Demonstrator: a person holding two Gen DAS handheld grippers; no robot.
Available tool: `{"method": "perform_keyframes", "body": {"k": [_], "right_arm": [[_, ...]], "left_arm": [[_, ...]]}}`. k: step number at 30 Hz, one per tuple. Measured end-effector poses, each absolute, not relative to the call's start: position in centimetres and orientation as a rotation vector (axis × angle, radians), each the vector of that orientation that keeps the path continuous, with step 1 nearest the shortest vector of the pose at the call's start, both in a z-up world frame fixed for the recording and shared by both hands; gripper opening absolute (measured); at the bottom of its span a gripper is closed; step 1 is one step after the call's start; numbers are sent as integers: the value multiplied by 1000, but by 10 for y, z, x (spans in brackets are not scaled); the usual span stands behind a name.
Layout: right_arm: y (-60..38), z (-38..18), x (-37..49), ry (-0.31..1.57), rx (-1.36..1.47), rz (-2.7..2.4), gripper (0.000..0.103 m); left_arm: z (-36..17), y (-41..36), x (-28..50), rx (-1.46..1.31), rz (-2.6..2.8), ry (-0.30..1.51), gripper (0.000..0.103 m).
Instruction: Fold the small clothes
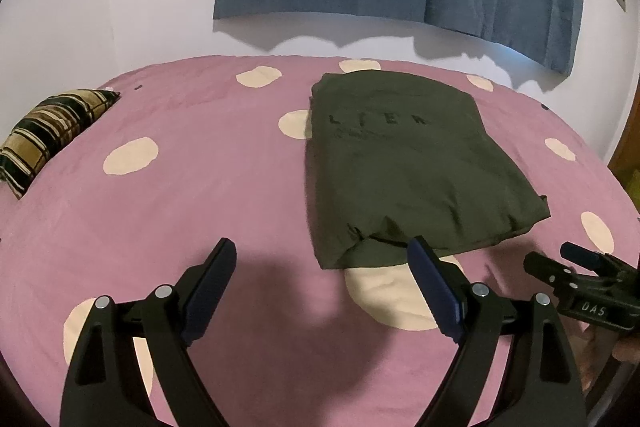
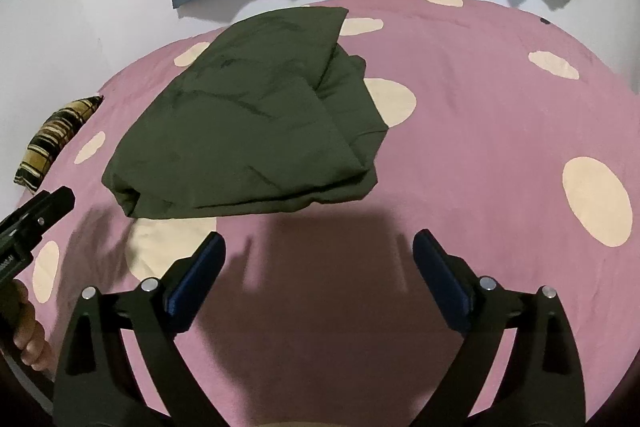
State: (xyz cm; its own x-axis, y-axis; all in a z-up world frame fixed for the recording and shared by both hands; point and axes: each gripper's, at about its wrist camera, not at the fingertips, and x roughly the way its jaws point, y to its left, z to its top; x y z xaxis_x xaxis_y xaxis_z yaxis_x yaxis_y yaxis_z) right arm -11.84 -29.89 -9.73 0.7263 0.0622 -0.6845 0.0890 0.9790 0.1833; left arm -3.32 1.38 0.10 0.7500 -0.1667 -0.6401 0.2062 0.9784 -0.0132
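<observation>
Both grippers are being held wide open and empty above the pink spotted bedspread [image 1: 200, 131], presumably because the fold is judged finished. Nothing is being gripped by the left gripper [image 1: 322, 259] or the right gripper [image 2: 318, 251]. The dark green garment [image 1: 404, 163] is lying folded at centre-right of the left view, just beyond the fingertips.

Bed [image 1: 200, 187] is mostly bare, so plenty of room near the front edge. Only the folded shirt [image 1: 404, 163] mid-bed and a pillow [image 1: 52, 135] at the left edge block anything.
</observation>
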Motion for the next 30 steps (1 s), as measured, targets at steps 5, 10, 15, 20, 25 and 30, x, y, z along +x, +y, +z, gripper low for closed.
{"method": "perform_keyframes", "body": {"k": [5, 10, 15, 20, 25, 30], "right_arm": [[-297, -98, -118, 762, 201, -21, 96], [-296, -101, -117, 771, 205, -22, 96], [-293, -101, -117, 773, 203, -22, 96], [-293, -102, -118, 776, 205, -22, 96], [-292, -104, -119, 779, 207, -21, 96], [-291, -104, -120, 778, 206, -22, 96]], "left_arm": [[2, 13, -34, 59, -202, 689, 86], [1, 13, -34, 61, -196, 691, 86], [0, 13, -35, 59, -194, 699, 87], [-1, 13, -34, 63, -193, 708, 86], [-1, 13, -34, 68, -193, 711, 87], [-1, 13, -33, 65, -193, 712, 86]]}}
